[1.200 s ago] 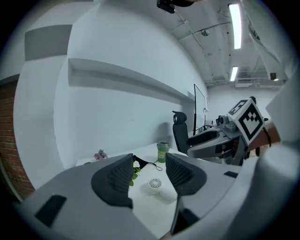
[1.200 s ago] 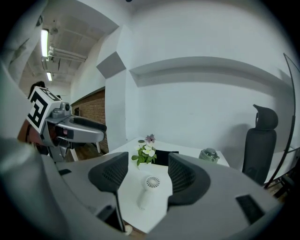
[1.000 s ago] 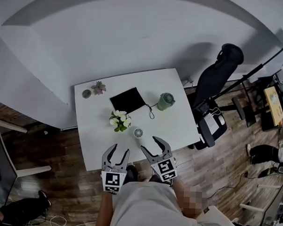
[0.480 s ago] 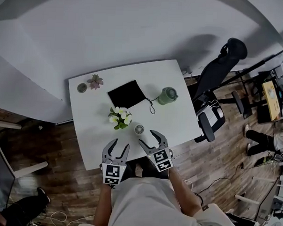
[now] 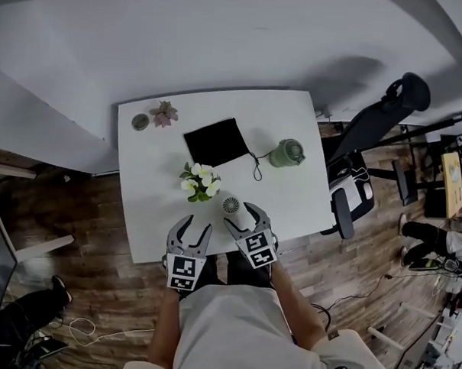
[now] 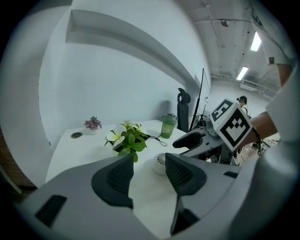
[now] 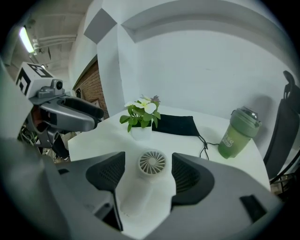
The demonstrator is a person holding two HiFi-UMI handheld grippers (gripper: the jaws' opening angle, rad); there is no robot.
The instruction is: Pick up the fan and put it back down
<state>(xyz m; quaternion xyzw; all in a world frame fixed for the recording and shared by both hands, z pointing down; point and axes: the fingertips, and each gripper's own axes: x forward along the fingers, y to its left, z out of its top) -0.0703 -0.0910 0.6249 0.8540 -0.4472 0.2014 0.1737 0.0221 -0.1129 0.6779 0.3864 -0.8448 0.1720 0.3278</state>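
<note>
Scene: A person in a pale shirt [image 5: 232, 333] stands at the near edge of a white rectangular desk [image 5: 299, 202], seen from above, with a hand-held gripper in each hand. Wood-plank floor [image 5: 77, 211] surrounds the desk.
Fan: The small white round fan [image 7: 152, 162] rests on the desk close to its near edge, its spoked grille in view, just beside the potted plant.
Right hand: The right hand-held gripper [image 5: 239, 216] points down toward the fan. Its jaws are apart and have just been opening. The fan shows in the gap between them, with space on either side and neither pad pressing on it.
Left hand: The left hand-held gripper [image 5: 196, 224] hovers over the desk's near edge beside the right one. Its jaws are apart, with only bare desk between them; the fan sits beyond its right jaw.
Plant: A white-flowered green plant in a small white pot [image 5: 199, 180] stands near the desk's middle, just behind and left of the fan.
Pouch: A flat black fabric pouch [image 5: 216, 140] lies behind the plant, its thin black cord [image 5: 254, 169] trailing toward the bottle.
Bottle: A pale green lidded bottle [image 5: 287, 153] stands upright to the right of the pouch.
Far corner: A small pink-leaved plant [image 5: 164, 113] and a round grey dish [image 5: 140, 122] sit side by side at the far left.
Chair: A black office chair [image 5: 379, 117] stands off the desk's right side.
</note>
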